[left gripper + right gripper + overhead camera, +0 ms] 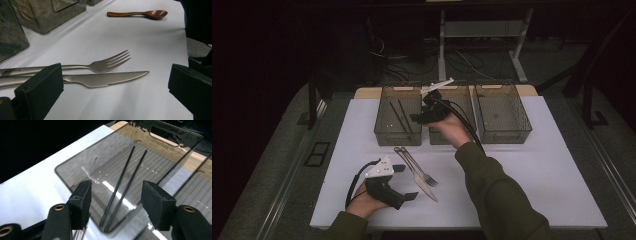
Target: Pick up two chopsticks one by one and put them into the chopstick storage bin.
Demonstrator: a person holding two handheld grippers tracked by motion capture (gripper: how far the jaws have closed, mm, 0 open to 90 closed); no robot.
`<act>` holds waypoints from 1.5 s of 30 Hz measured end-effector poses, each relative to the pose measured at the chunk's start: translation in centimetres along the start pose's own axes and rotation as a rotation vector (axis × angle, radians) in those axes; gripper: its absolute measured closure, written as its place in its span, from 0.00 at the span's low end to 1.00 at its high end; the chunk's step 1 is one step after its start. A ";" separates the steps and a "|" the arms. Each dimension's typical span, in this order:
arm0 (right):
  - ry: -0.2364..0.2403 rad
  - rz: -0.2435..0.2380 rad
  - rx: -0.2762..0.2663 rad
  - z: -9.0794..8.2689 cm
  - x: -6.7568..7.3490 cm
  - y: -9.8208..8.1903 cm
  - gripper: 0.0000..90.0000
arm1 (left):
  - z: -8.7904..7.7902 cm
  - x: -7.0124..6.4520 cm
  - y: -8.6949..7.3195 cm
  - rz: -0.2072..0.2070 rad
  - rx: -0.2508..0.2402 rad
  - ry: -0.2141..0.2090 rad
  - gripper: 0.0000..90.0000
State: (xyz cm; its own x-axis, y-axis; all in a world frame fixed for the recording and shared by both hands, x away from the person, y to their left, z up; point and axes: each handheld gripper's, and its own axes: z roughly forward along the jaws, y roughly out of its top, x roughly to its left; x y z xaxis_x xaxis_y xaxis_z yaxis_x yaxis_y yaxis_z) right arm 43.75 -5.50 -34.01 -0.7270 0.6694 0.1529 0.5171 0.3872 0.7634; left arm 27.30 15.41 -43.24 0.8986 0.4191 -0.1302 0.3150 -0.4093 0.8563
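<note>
Knife (105,79) and fork (100,65) handles behind left tongs (115,87)

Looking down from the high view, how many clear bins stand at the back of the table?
3, in a row: the left bin holds two chopsticks, the middle bin sits behind the right gripper, and the right bin looks empty.

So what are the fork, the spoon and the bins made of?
The fork looks like brushed steel: grey with a dull shine. The spoon looks wooden: reddish-brown and glossy, maybe lacquered. The bins look like smoky clear plastic, since the chopsticks show through the wall.
</note>
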 end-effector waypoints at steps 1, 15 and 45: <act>0.009 -0.001 -0.002 -0.4 -0.1 -0.2 0.44 | 0.0 0.0 0.0 0.000 0.003 0.001 0.00; 0.054 -0.031 -0.050 -6.0 -1.2 -3.7 0.41 | 0.1 -0.1 0.0 -0.012 0.000 0.004 0.00; 0.070 -0.024 -0.070 -14.3 -2.8 -15.3 0.40 | 0.2 -0.1 0.0 -0.002 0.013 0.013 0.00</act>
State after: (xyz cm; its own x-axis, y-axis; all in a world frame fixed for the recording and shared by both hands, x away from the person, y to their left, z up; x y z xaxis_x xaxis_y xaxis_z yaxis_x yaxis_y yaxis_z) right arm 31.37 -22.35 -37.10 -0.7701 0.6133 0.1757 0.4680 0.3560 0.8089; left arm 27.25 15.24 -43.36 0.8940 0.4302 -0.1252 0.3207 -0.4192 0.8493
